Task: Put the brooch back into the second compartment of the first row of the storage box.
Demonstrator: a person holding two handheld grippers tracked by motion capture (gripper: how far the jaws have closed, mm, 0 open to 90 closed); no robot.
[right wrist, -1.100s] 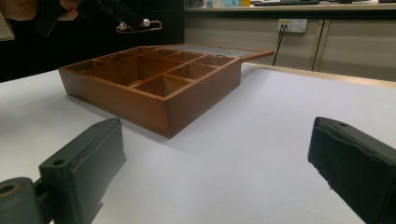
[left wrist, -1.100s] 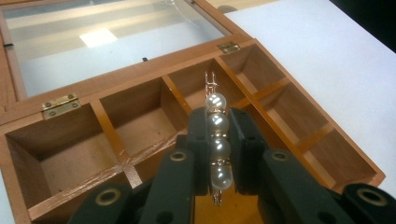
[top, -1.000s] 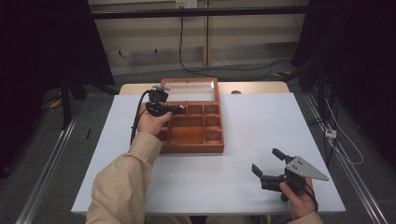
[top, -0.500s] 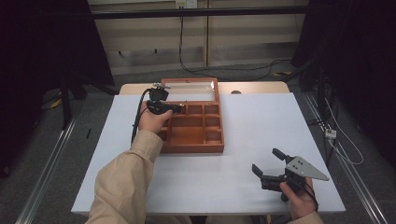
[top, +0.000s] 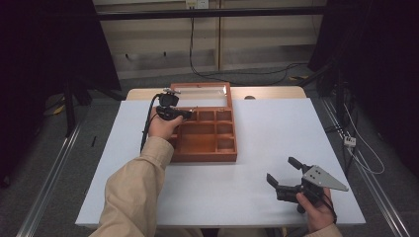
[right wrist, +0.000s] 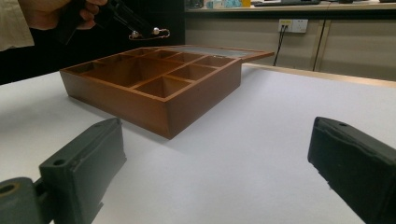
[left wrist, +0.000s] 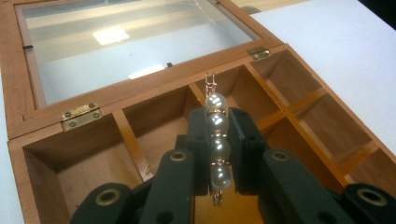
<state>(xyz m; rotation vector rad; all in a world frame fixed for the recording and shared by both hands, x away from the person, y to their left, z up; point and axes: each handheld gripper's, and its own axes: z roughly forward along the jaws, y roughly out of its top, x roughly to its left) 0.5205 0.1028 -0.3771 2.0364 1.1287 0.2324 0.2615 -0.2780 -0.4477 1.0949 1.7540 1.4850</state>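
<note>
Poised over the open wooden box, the left tool stays clamped on a short string of pearl beads, its two black jaws pressed against the strand from either side. Compared with a second ago, almost nothing has shifted: the left hand hovers in the same spot above the box's back-left compartments, the grip unchanged, the beads not yet set down. From the left gripper view, the strand points toward the box's hinged glass lid, which lies folded back flat behind the compartments; a small metal clasp shows at the strand's far end. From the right gripper view the beads hang clear above the box's far rim, touching no wood. The right tool rests well to the right of the box on the white bench, its jaws standing wide apart with nothing between them, just as before. The pause suggests that the placing step is about to begin: the beads look lined up for a compartment, and lowering and releasing remain to be done.
</note>
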